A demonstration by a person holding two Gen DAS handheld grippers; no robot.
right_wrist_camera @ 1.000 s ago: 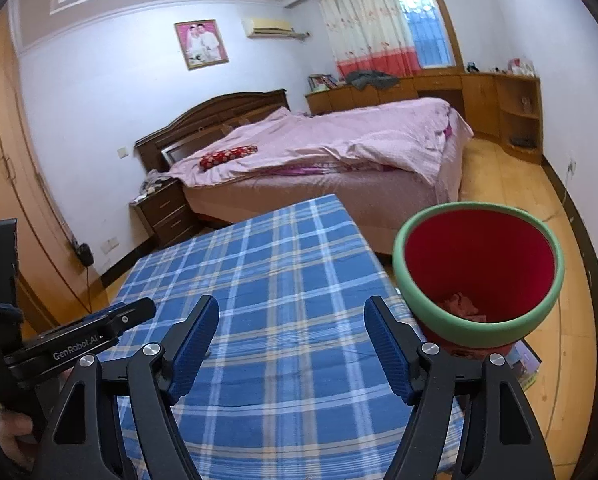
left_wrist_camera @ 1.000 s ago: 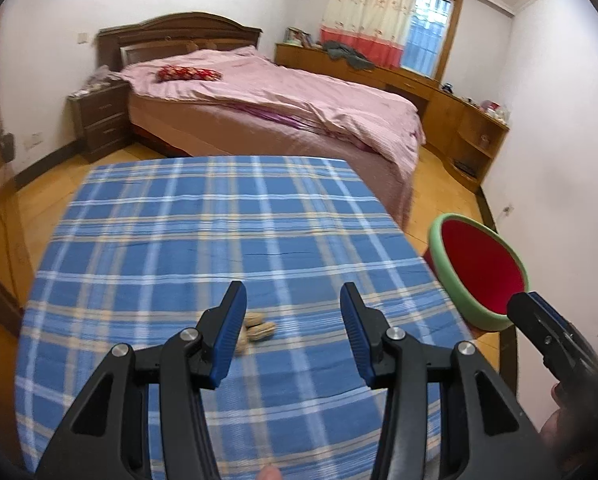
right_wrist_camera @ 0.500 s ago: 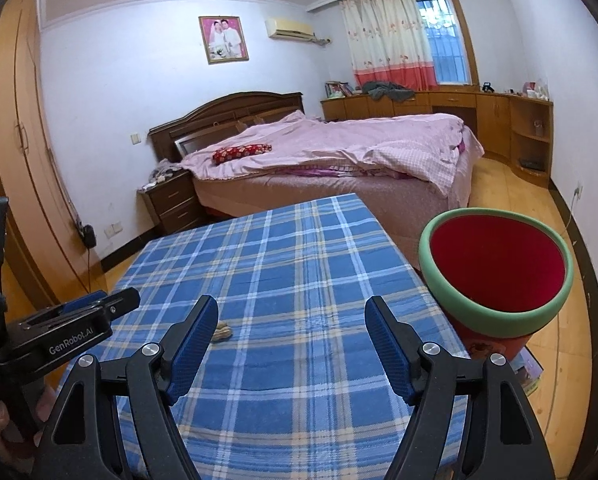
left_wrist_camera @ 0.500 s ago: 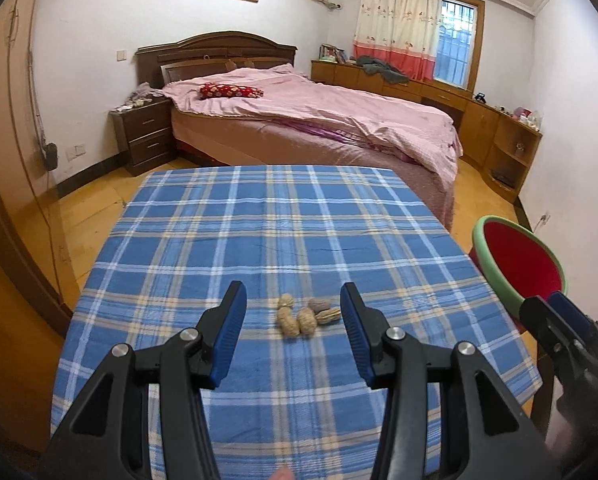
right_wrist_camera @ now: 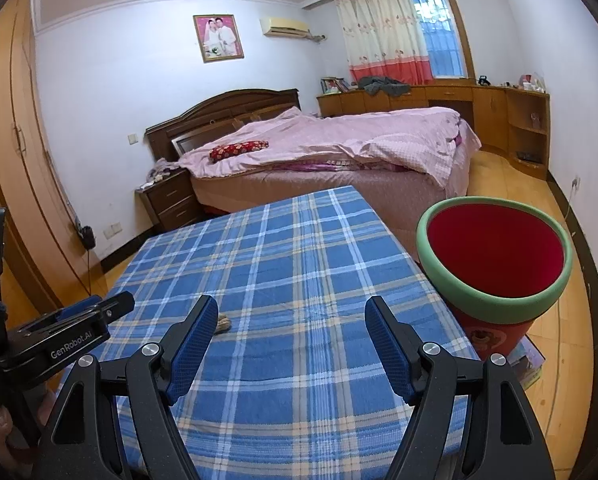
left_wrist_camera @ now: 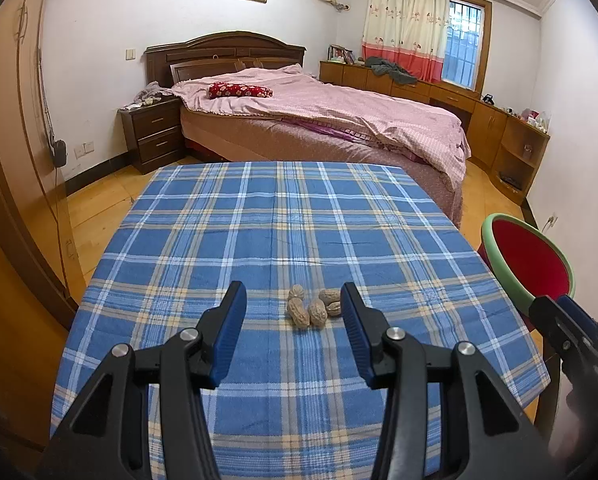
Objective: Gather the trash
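A table covered in a blue plaid cloth [left_wrist_camera: 219,240] fills the foreground of a bedroom. Off its right edge stands a red bin with a green rim [right_wrist_camera: 495,300]. The right gripper [right_wrist_camera: 289,344] hovers over bare cloth, jaws wide apart. The left gripper [left_wrist_camera: 293,332], jaws apart and empty, points at a cluster of peanut shells [left_wrist_camera: 313,308] on the cloth.

Soft, even daylight came from the curtained window [left_wrist_camera: 463,46]; shadows were faint. Both views stayed sharp, with fisheye bending and dark vignetted corners.
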